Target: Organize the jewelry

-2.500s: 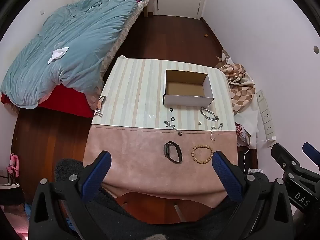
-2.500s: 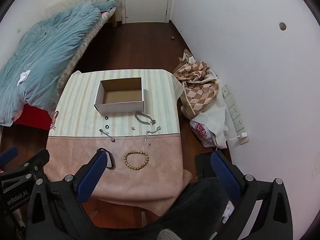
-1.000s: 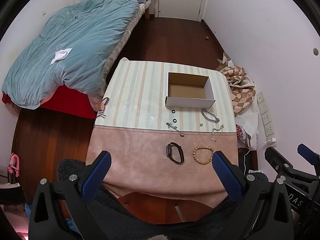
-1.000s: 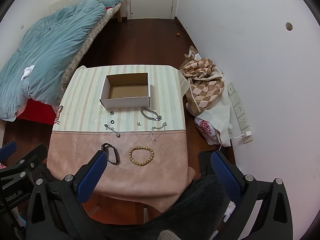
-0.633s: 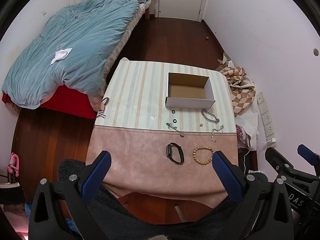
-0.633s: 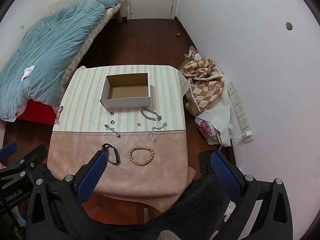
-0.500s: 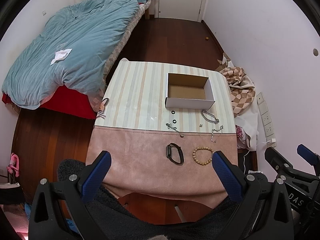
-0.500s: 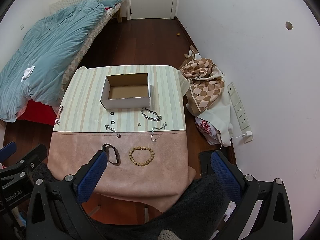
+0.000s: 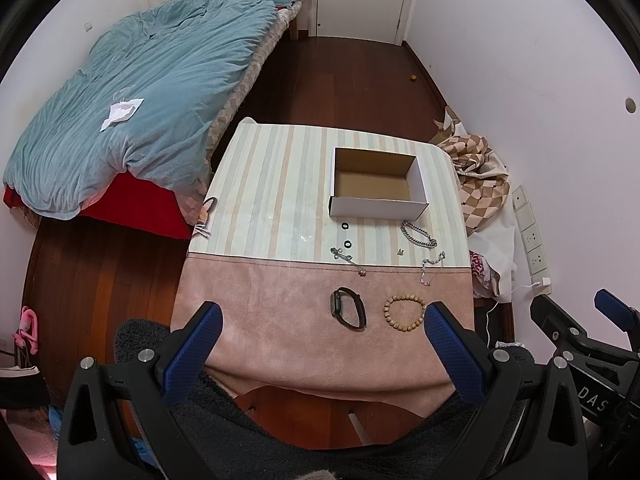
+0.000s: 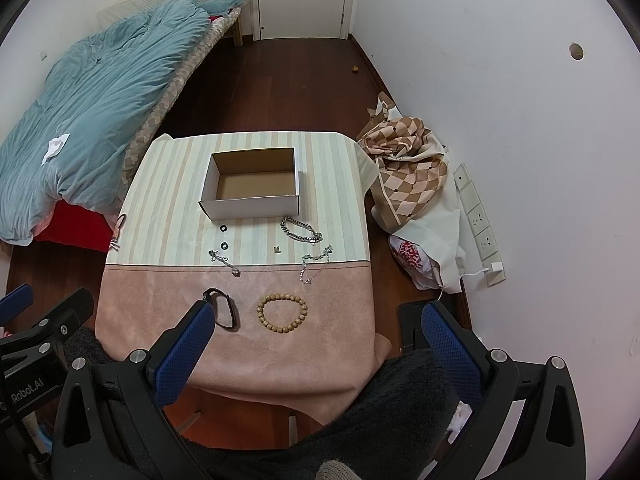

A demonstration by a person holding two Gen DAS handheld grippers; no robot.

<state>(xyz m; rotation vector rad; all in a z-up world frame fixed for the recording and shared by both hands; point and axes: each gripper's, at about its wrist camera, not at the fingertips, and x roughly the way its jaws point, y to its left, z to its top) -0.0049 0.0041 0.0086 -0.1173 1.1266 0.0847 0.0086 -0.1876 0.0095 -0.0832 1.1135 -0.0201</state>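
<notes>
Well above the tabletop, both grippers: left gripper spread wide with nothing between its blue pads, right gripper likewise wide apart and empty. Below them, a cloth half striped, half pink. Toward the far right of the striped part, an open cardboard box, white outside, brown inside, nothing in it. Just in front of the box, on the stripes: two small black rings, one nearer than the other, and to their right a heavy silver chain bracelet. Nearer still, straddling the seam between stripes and pink: a thin silver chain on the left, a tiny silver piece in the middle, too small to identify, and another fine silver chain on the right. On the pink part, side by side but apart: a black fitness band and a wooden bead bracelet. Left of the tabletop, a bed under a teal duvet; right of it, a heap of checked fabric against the wall.
</notes>
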